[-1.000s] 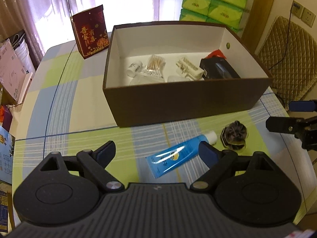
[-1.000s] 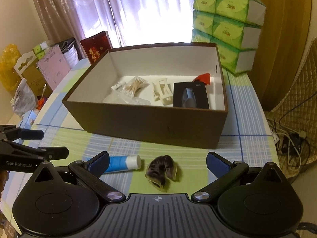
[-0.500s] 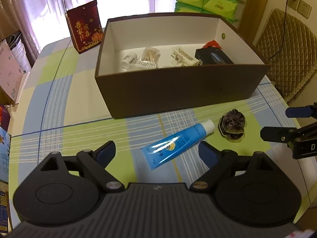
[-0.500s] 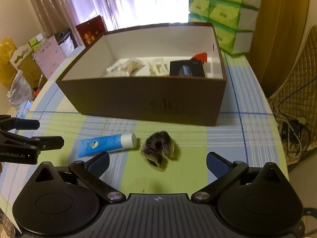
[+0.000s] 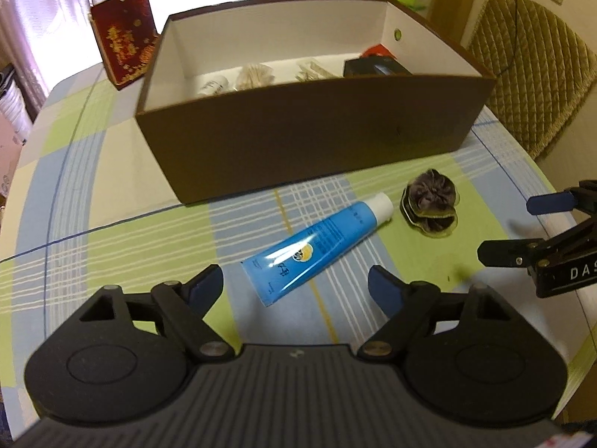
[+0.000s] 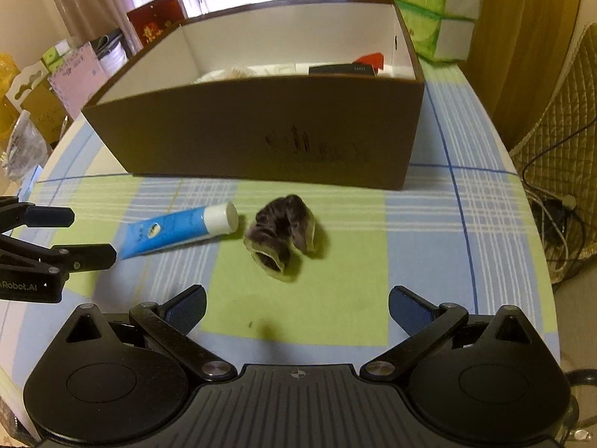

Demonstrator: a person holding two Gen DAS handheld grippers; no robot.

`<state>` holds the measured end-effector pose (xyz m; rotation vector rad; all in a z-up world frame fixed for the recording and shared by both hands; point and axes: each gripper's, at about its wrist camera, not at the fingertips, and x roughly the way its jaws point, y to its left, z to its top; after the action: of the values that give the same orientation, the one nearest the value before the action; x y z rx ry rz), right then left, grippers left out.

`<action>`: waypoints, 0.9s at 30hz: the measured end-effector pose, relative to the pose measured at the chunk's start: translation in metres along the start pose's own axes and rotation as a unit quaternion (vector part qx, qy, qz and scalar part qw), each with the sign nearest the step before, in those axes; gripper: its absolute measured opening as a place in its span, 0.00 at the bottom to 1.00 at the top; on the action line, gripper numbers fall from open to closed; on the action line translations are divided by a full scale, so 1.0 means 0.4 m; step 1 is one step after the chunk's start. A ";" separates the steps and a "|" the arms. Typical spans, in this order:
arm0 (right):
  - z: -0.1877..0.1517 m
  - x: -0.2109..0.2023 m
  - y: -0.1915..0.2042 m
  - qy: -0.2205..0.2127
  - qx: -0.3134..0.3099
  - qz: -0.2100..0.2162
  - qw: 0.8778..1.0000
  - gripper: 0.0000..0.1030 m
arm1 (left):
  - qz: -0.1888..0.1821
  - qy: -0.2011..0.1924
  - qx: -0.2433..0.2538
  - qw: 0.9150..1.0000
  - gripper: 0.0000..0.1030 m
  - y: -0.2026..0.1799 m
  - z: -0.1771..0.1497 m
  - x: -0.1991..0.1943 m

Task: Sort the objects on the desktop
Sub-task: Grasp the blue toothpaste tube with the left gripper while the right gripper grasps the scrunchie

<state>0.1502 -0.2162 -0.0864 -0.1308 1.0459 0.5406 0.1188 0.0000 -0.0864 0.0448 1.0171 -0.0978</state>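
Note:
A blue tube with a white cap [image 5: 317, 246] lies slanted on the checked tablecloth in front of the brown box [image 5: 317, 130]. My left gripper [image 5: 294, 285] hovers over the tube's flat end. Its jaws are closing, and the pads do not touch the tube. A dark scrunchie [image 6: 283, 235] lies right of the cap. My right gripper [image 6: 296, 302] stands open just short of it, with nothing between its fingers. Each gripper shows in the other's view: the right gripper [image 5: 509, 227] and the left gripper [image 6: 91, 237]. The box [image 6: 261, 130] holds cotton swabs, a small bottle and a black case.
A red gift bag [image 5: 125, 48] stands behind the box on the left. Green tissue packs [image 6: 429, 0] are stacked at the back right. A quilted chair [image 5: 530, 74] and floor cables [image 6: 552, 224] lie past the table's right edge.
Both grippers have sunk toward the table, so the tube and scrunchie look larger and nearer. The left jaws have narrowed a little.

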 end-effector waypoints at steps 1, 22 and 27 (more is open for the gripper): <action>-0.001 0.004 -0.002 0.002 0.001 -0.001 1.000 0.98 | -0.003 0.002 0.004 1.000 0.77 -0.002 -0.002 0.008; -0.028 0.050 -0.076 0.040 0.043 -0.026 0.998 0.98 | -0.075 0.031 0.111 0.991 0.62 -0.026 0.058 0.212; -0.023 0.053 -0.079 0.044 0.050 -0.027 0.997 0.98 | -0.076 0.025 0.109 0.991 0.46 -0.018 0.054 0.205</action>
<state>0.1665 -0.2390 -0.1139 -0.0959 1.1501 0.4354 0.1791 -0.0140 -0.1447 0.1699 1.0567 -0.3487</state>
